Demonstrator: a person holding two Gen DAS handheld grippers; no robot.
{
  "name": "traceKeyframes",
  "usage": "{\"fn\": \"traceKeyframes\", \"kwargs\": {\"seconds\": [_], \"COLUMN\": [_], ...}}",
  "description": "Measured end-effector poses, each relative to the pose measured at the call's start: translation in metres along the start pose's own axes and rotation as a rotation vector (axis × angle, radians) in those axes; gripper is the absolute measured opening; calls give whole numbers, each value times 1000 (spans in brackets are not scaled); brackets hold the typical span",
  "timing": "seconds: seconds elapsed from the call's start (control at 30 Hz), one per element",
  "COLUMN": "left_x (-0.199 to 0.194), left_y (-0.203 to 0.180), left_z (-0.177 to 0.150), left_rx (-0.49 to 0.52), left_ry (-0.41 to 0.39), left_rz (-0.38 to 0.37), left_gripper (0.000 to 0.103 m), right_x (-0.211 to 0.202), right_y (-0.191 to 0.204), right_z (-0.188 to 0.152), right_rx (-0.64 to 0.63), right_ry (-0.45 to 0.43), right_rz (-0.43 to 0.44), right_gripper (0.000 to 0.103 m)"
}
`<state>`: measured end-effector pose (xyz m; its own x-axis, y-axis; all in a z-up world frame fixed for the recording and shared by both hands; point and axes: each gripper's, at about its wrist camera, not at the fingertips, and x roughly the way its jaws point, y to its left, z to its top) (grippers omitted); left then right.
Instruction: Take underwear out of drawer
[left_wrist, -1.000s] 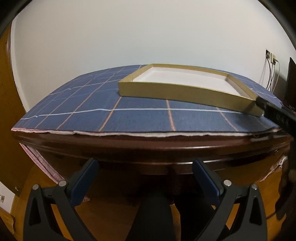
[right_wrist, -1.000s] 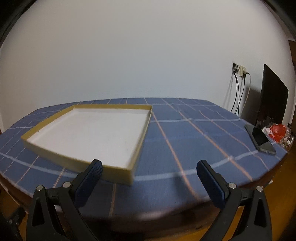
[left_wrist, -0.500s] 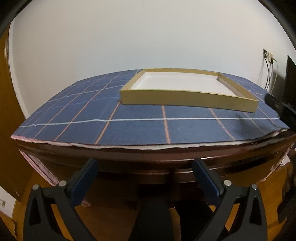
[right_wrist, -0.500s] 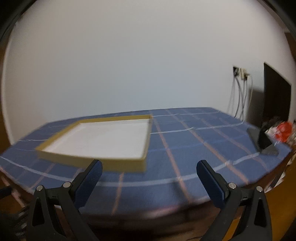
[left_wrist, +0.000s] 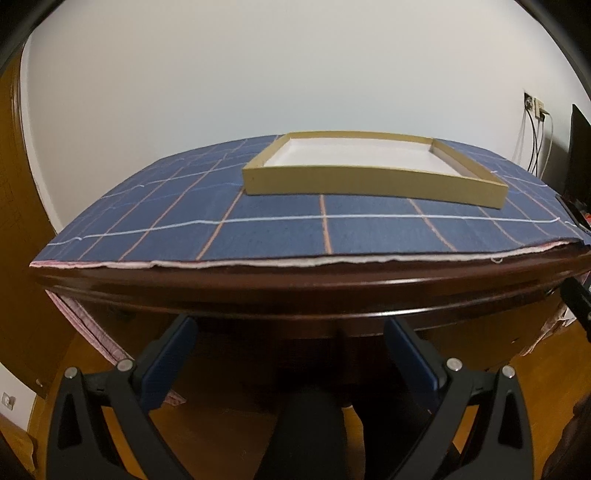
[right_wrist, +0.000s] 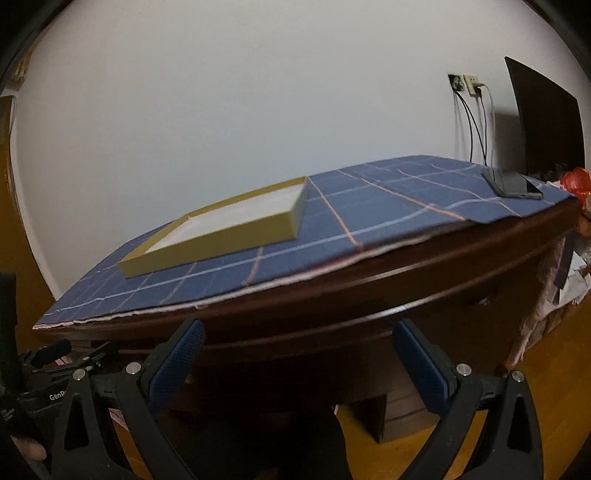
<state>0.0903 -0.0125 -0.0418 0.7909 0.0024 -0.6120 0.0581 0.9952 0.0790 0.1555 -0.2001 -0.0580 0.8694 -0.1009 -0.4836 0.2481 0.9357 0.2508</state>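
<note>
Underwear shows in neither view, and no drawer front can be made out under the dark wooden table (left_wrist: 295, 291). Only the right wrist view shows a dark phone (right_wrist: 513, 182) at 2 o'clock on the blue checked cloth (right_wrist: 369, 218) and something red (right_wrist: 576, 181) at the table's far right end. Both views show the shallow tan tray (left_wrist: 369, 181), white inside, lying flat on the cloth. The left gripper (left_wrist: 288, 354) is held below the table edge at 6 o'clock, released, blue pads wide apart on nothing. The right gripper (right_wrist: 295, 358) is held likewise, tilted, released and holding nothing.
</note>
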Motion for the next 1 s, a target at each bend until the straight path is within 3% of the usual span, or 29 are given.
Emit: {"fn": "traceKeyframes", "kwargs": {"seconds": [0.3,0.53,0.7,1.0], "left_x": [10,38,48,61], "left_y": [-4,3,11,6], "left_z": [-16,-35,-42,-47], "left_rx": [13,47,9,47], "left_ry": [-11,-24,-5,-16], "left_rz": [-21,-28,-57,-54], "left_gripper": [103,103,103,103], "right_x": [10,59,72,87], "right_y": [-8,-42,-57,-71], "right_z": [-22,-47,-43,-26], "right_rx": [-58,-44,-18,-95], "right_ry": [3,103,100,68], "right_rz": [15,5,52,118], "right_gripper": [102,102,102,102]}}
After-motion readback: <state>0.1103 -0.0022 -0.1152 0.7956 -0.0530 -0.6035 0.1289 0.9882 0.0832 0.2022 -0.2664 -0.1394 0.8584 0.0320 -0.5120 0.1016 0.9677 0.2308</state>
